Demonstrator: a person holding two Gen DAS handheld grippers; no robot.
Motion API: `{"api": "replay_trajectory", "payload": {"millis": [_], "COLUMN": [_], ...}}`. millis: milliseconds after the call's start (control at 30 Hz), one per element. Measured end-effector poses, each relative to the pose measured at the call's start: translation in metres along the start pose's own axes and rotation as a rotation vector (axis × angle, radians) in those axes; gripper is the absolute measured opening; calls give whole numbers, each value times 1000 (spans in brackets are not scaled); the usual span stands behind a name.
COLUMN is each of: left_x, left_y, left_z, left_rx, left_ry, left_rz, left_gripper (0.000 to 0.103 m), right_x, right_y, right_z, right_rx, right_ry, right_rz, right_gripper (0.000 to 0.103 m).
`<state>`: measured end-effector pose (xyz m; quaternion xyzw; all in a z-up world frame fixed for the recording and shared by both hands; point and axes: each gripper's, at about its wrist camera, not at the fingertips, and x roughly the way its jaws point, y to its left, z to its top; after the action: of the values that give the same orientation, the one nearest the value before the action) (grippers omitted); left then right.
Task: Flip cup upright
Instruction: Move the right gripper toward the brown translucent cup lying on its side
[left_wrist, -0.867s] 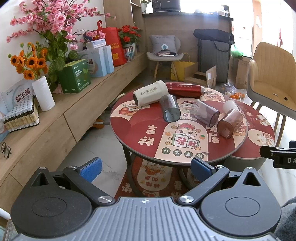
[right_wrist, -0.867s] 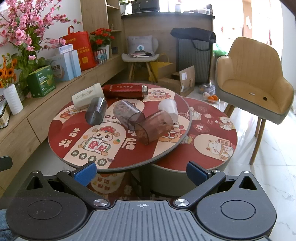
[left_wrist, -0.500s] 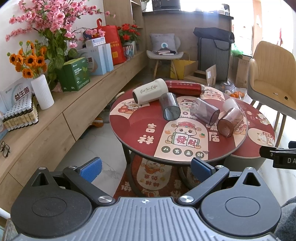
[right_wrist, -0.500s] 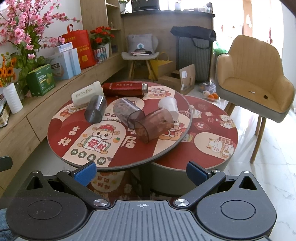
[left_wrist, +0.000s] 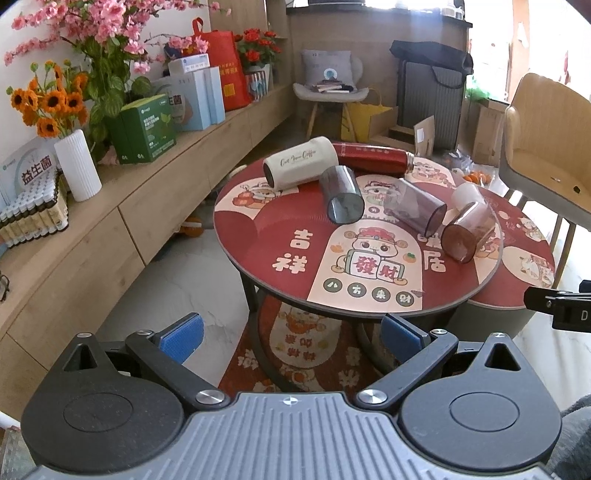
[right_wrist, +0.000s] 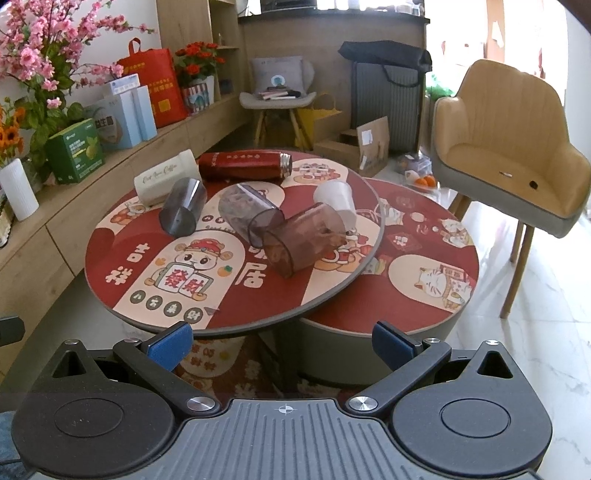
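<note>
Several cups lie on their sides on the round red table (left_wrist: 266, 236) (right_wrist: 110, 254): a cream cup (left_wrist: 301, 168) (right_wrist: 164, 181), a red flask (left_wrist: 373, 159) (right_wrist: 243, 166), a grey tumbler (left_wrist: 341, 194) (right_wrist: 183, 212), a purple tumbler (left_wrist: 413, 210) (right_wrist: 247, 212), a brown tumbler (left_wrist: 467, 232) (right_wrist: 303, 240) and a white cup (left_wrist: 467, 194) (right_wrist: 336, 199). My left gripper (left_wrist: 291, 334) and right gripper (right_wrist: 282, 343) are both open and empty, held short of the table's near edge.
A lower round red table (right_wrist: 424, 266) sits to the right. A tan armchair (right_wrist: 509, 147) stands at far right. A long wooden sideboard (left_wrist: 92, 221) with boxes, a white vase (left_wrist: 77, 166) and flowers runs along the left.
Both grippers have drifted slightly closer to the table. The cups have not moved.
</note>
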<state>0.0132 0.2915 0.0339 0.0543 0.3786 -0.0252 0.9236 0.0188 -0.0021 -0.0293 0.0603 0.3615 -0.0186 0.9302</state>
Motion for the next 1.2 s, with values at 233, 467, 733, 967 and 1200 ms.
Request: {"api": "replay_trajectory", "payload": {"millis": [233, 467, 733, 967, 1200], "left_x": [31, 64, 99, 116, 117], "left_y": [3, 3, 2, 1, 3], "left_z": [5, 13, 21, 18, 18], "left_rx": [-14, -27, -42, -44, -59], "left_ry": [38, 57, 84, 112, 113], "left_rz": [-7, -7, 4, -1, 0], "left_gripper": [103, 103, 103, 103, 103], "right_x": [30, 81, 139, 174, 176], "right_y": [-8, -17, -40, -39, -48], "right_z": [5, 24, 53, 62, 63], "right_rx": [-11, -95, -19, -100, 40], "right_ry": [15, 16, 24, 32, 47], "right_rz": [-2, -28, 28, 71, 98], "right_gripper": [103, 103, 103, 103, 103]}}
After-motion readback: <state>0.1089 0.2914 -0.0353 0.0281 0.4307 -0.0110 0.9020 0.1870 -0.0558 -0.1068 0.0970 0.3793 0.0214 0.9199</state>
